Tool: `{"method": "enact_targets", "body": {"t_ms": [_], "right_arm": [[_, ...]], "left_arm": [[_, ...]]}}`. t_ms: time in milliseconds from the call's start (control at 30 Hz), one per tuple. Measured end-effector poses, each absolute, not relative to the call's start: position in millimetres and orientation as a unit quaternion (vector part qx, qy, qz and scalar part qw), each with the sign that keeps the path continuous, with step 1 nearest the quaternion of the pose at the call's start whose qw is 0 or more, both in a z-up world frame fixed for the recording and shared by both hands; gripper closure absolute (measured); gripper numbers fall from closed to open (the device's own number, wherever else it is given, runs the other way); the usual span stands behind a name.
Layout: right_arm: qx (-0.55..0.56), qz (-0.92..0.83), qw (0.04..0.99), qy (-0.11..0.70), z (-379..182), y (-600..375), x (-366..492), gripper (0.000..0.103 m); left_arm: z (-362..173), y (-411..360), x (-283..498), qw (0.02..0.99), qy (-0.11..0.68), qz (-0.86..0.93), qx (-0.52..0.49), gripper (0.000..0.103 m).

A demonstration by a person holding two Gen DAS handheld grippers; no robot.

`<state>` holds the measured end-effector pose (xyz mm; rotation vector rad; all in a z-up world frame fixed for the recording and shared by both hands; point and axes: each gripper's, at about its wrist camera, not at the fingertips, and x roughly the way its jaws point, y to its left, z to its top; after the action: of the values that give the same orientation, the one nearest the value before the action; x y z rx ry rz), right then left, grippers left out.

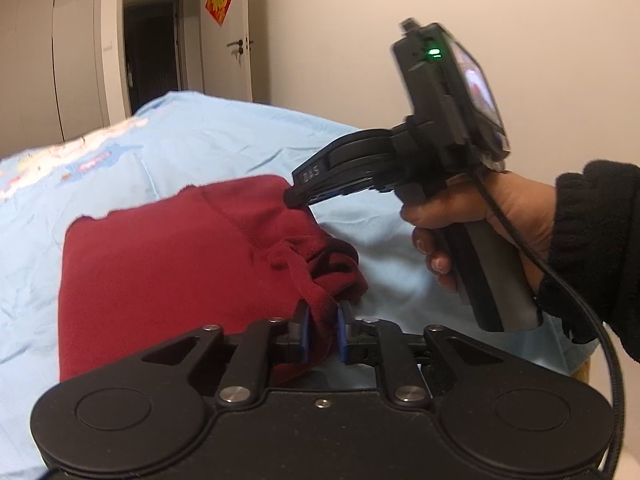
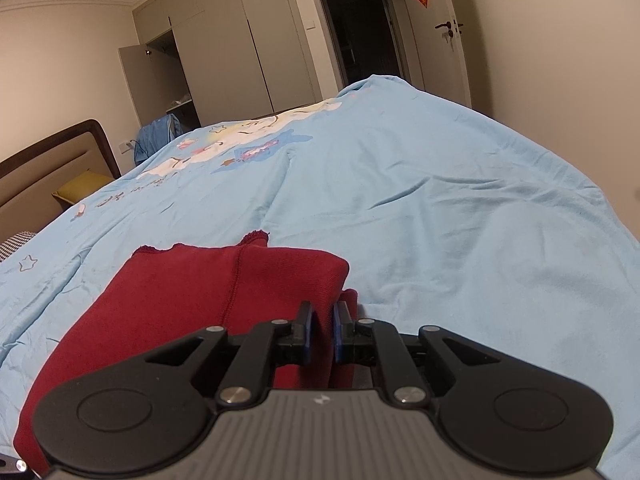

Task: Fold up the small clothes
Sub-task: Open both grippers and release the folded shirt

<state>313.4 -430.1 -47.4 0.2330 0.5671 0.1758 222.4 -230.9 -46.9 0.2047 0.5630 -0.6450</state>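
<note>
A dark red knit garment (image 1: 160, 264) lies partly folded on the light blue bedsheet (image 1: 208, 136). My left gripper (image 1: 323, 334) is shut on a bunched near corner of it. In the left wrist view my right gripper (image 1: 294, 200) pinches the garment's far right corner, held by a hand in a black sleeve. In the right wrist view the right gripper (image 2: 322, 334) is shut on a fold of the red garment (image 2: 192, 292), which spreads out to the left over the bedsheet (image 2: 440, 208).
The bed has a cartoon print (image 2: 224, 148) toward the far side and a brown headboard (image 2: 48, 160) at the left. A wardrobe (image 2: 224, 52) with one open door and a dark doorway (image 2: 360, 32) stand beyond. The wall (image 1: 340, 40) runs along the bed's right side.
</note>
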Motion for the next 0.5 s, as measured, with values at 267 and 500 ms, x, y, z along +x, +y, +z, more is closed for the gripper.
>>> {"method": "enact_targets", "body": {"t_ms": [267, 500], "right_arm": [[0.087, 0.08, 0.954, 0.276, -44, -441, 285, 0.054], [0.029, 0.091, 0.958, 0.269, -38, -438, 250, 0.027]], "left_arm": [[-37, -205, 226, 0.909, 0.285, -0.303, 0.023, 0.048], [-26, -173, 231, 0.932, 0.275, -0.235, -0.025, 0.012]]}}
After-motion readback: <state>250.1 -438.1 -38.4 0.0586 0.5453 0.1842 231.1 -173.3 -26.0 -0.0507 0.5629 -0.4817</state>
